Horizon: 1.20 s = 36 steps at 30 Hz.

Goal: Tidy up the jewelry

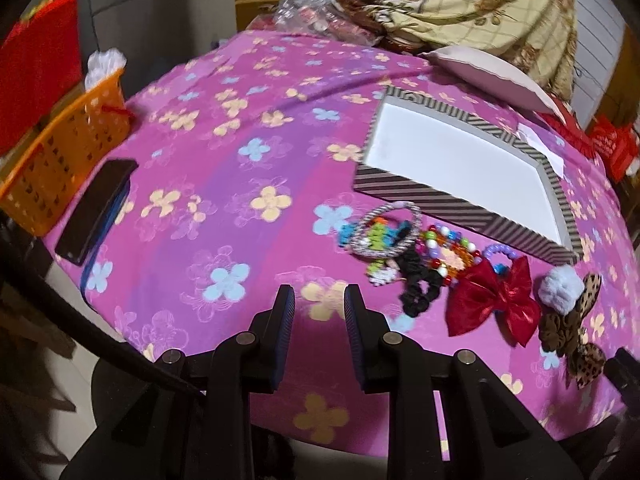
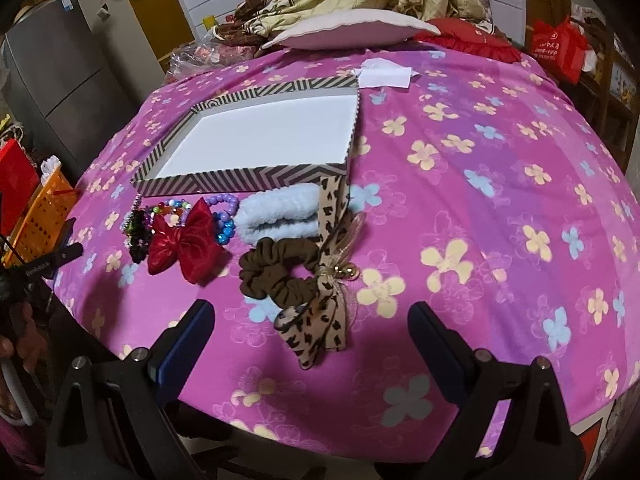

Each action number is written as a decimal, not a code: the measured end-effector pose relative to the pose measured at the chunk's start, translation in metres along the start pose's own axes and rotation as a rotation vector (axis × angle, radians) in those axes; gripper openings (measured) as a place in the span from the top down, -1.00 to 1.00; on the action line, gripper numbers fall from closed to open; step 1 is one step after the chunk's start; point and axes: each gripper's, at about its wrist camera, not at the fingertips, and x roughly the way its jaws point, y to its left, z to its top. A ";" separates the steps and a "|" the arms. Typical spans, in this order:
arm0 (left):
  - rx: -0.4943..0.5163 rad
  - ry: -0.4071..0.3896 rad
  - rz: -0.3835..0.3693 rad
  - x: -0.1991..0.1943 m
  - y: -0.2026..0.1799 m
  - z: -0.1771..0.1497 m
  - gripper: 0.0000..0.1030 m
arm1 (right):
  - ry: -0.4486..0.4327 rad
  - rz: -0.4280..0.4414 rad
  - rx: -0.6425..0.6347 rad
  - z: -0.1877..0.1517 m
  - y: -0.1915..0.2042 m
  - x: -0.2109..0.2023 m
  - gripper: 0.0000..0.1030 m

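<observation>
Two handheld grippers hang over a bed spread with a pink flowered sheet (image 2: 460, 160), where an open striped box (image 2: 248, 178) with a white bottom serves as the landmark. A row of hair accessories and beaded pieces lies on the sheet along the box's near wall. In that row are a striped bangle (image 1: 386, 228) over a bright green and orange trinket, multicoloured beaded bracelets (image 1: 448, 248), a black scrunchie (image 1: 420, 288), a red bow (image 2: 186, 246), a fluffy white scrunchie (image 2: 276, 216) just below the box's near right corner, and a brown scrunchie (image 2: 276, 276) tied to a leopard-print ribbon bow (image 2: 316, 332).

The left gripper (image 1: 319, 300) has its jaws part-spread with nothing between them, over bare sheet, below and to the left of the box; the whole row lies off to its right, the black scrunchie nearest.

The right gripper (image 2: 310, 320) has its jaws spread wide and empty, below the box; the leopard-print bow lies on the sheet between its fingertips, touched by neither.

Left of the box, at the bed's edge, sit a dark phone (image 1: 96, 210) and an orange basket (image 1: 60, 152).
</observation>
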 end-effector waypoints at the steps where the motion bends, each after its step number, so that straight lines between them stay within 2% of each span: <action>1: -0.013 0.011 -0.010 0.003 0.005 0.002 0.38 | 0.005 -0.007 -0.001 0.000 -0.001 0.002 -0.93; 4: -0.015 0.025 -0.021 0.008 0.009 0.005 0.38 | 0.011 -0.021 -0.003 0.000 -0.004 0.007 -0.93; 8: -0.018 0.044 -0.125 0.016 0.002 0.007 0.37 | 0.015 -0.036 -0.036 0.001 0.000 0.014 -0.93; 12: 0.035 0.085 -0.182 0.025 -0.018 0.013 0.27 | -0.004 -0.042 -0.039 0.004 0.002 0.013 -0.91; 15: 0.021 0.107 -0.226 0.032 -0.028 0.024 0.26 | -0.005 -0.042 -0.037 0.006 0.001 0.015 -0.91; 23: 0.034 0.137 -0.157 0.059 -0.051 0.053 0.25 | 0.003 -0.042 -0.021 0.011 -0.005 0.023 -0.91; 30: 0.066 0.165 -0.125 0.078 -0.063 0.061 0.25 | 0.025 -0.041 -0.032 0.016 -0.004 0.043 -0.91; 31: 0.066 0.173 -0.121 0.082 -0.063 0.062 0.29 | 0.029 -0.046 -0.036 0.017 -0.003 0.047 -0.89; 33: 0.060 0.169 -0.136 0.084 -0.063 0.064 0.50 | 0.051 -0.046 -0.044 0.017 -0.002 0.058 -0.66; 34: 0.057 0.163 -0.145 0.083 -0.061 0.066 0.59 | 0.059 -0.041 -0.046 0.017 -0.002 0.062 -0.61; 36: 0.041 0.152 -0.176 0.079 -0.056 0.069 0.70 | 0.059 -0.024 -0.045 0.017 -0.002 0.070 -0.42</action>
